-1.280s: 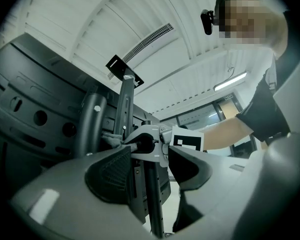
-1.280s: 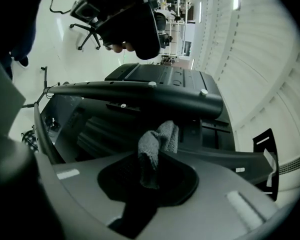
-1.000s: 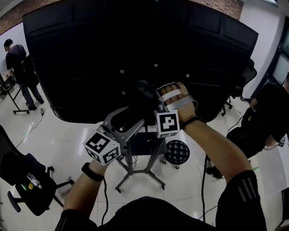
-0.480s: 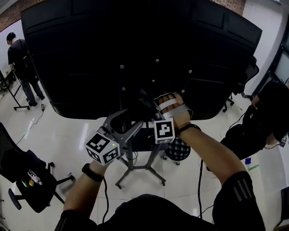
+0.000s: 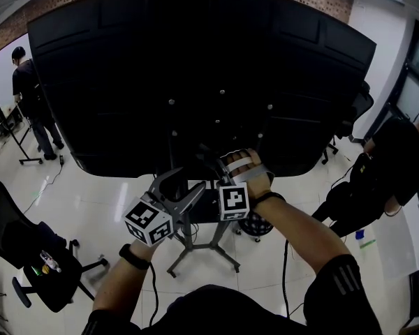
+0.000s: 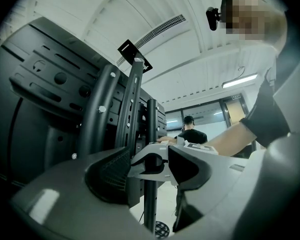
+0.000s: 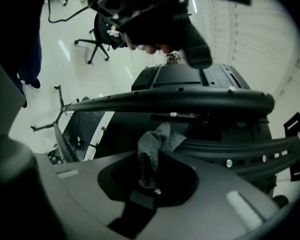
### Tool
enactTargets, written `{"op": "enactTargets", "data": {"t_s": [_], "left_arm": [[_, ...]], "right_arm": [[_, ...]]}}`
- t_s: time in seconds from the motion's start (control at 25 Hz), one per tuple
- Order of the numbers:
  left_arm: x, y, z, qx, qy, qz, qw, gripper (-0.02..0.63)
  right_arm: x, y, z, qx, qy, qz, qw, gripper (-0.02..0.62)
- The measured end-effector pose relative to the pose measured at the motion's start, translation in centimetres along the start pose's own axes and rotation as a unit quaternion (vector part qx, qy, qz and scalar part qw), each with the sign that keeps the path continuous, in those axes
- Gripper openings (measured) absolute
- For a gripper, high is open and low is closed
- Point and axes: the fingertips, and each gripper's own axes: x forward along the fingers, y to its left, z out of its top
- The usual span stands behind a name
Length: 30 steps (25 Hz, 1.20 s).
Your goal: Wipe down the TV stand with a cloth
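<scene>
The right gripper was clenched on a grey cloth, held just beside the black bars of the TV stand behind a large dark TV. The left gripper had its jaws spread apart, grasping nothing, near the stand's upright pole.

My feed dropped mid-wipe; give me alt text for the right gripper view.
The right gripper is shut on a bunched grey cloth, close to a curved bar of the black TV stand. White floor and an office chair show beyond.
</scene>
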Motion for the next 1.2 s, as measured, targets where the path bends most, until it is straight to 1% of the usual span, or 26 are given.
{"op": "enactTargets", "data": {"t_s": [0.08, 0.16, 0.2, 0.4, 0.52, 0.6, 0.76, 0.88, 1.0, 1.2], "left_arm": [[0.1, -0.4, 0.2, 0.004, -0.001, -0.003, 1.0, 0.259], [0.6, -0.9, 0.8, 0.008, -0.005, -0.01, 0.9999, 0.259], [0.9, -1.1, 1.1, 0.011, -0.008, -0.015, 0.9998, 0.259], [2.5, -3.4, 3.9, 0.025, -0.026, -0.038, 0.9986, 0.259], [3.9, -5.0, 5.5, 0.033, -0.041, -0.055, 0.9971, 0.259], [5.1, -5.8, 6.4, 0.04, -0.049, -0.064, 0.996, 0.259], [7.8, -7.4, 7.2, 0.051, -0.052, -0.078, 0.9943, 0.259], [9.3, -8.8, 7.4, 0.054, -0.049, -0.087, 0.9935, 0.259], [10.5, -9.5, 7.4, 0.057, -0.047, -0.088, 0.9934, 0.259], [11.4, -9.3, 6.8, 0.059, -0.036, -0.073, 0.9949, 0.259]], "right_arm": [[-2.1, -1.5, 0.6, 0.068, -0.033, -0.008, 0.997, 0.064], [-4.5, -3.9, 0.2, 0.128, -0.058, -0.028, 0.99, 0.064], [-5.6, -5.1, -0.2, 0.149, -0.068, -0.04, 0.986, 0.064], [-11.8, -11.0, -3.2, 0.22, -0.094, -0.11, 0.965, 0.064], [-14.7, -14.1, -6.5, 0.261, -0.098, -0.149, 0.949, 0.064], [-15.8, -15.5, -9.0, 0.287, -0.096, -0.165, 0.939, 0.066], [-16.1, -16.8, -13.9, 0.326, -0.086, -0.183, 0.924, 0.066], [-15.7, -17.4, -16.6, 0.344, -0.079, -0.197, 0.915, 0.066], [-14.4, -17.6, -18.1, 0.349, -0.08, -0.199, 0.912, 0.066], [-11.3, -17.0, -19.2, 0.356, -0.085, -0.186, 0.912, 0.065]]}}
